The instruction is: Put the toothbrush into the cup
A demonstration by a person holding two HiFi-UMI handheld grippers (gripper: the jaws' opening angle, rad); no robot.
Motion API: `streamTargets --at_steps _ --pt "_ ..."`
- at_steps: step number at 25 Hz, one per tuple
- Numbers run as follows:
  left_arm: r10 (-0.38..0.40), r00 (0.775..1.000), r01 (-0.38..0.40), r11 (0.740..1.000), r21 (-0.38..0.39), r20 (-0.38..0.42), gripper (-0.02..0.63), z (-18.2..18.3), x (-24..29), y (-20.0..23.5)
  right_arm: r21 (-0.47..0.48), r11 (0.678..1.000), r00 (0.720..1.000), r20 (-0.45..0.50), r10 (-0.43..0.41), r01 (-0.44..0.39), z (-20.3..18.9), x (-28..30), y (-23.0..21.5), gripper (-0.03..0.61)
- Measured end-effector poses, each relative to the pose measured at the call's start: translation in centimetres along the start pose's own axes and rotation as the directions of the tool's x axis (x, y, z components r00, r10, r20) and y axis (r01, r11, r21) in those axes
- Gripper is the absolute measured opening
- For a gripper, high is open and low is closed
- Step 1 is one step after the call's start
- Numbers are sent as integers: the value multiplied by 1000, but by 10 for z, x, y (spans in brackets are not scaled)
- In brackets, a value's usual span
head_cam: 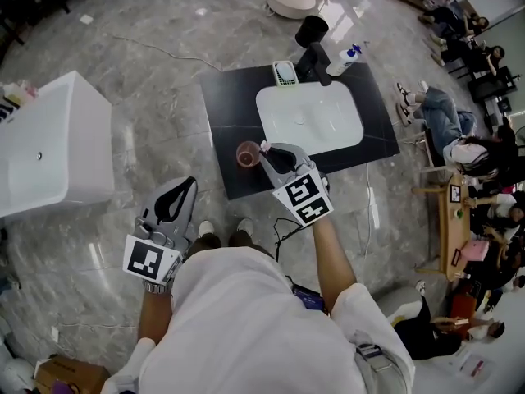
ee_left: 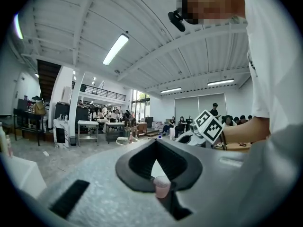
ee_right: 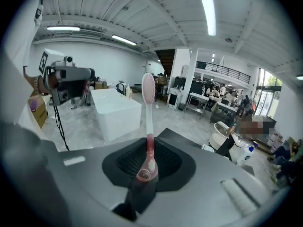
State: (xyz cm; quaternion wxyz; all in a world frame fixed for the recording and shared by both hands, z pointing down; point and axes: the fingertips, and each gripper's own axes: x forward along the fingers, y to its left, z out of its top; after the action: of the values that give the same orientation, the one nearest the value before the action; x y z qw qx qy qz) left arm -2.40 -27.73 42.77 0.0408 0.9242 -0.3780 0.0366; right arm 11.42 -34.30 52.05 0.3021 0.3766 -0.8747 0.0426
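Presently the toothbrush (ee_right: 148, 108) is off the counter (head_cam: 230, 105). It is pinched by its lower handle in the right claw (head_cam: 275, 156), with the bristle head pointing away from the claw. The cup (head_cam: 248, 154) stands upright on the dark counter, just beside the white sink (head_cam: 328, 130), and shows nothing inside in the head view. The right claw hovers right beside the cup, at its sink-side edge. The left claw (head_cam: 189, 187) is pressed together with nothing in it. It hangs well apart from the counter over the floor, aimed toward the cup.

Assessment: carrying is the step in hand and insertion is not yet done. The next move calls for bringing the brush over the cup's mouth, tilting it toward vertical, lowering it in, then spreading the claw.
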Motion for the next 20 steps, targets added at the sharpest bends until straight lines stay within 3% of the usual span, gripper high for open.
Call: streamTargets --at_steps 4,12,20 --pt "33 999 -33 999 -5 3 2 -1 -4 7 -67 996 993 -105 51 -58 -24 37 4 60" --pt "98 995 -98 995 -19 -5 2 -7 -20 20 -94 986 965 -237 115 -140 -63 84 15 60" --pt "128 992 -128 992 -16 -6 2 -6 -27 26 -141 966 908 -393 146 -216 -104 121 21 61"
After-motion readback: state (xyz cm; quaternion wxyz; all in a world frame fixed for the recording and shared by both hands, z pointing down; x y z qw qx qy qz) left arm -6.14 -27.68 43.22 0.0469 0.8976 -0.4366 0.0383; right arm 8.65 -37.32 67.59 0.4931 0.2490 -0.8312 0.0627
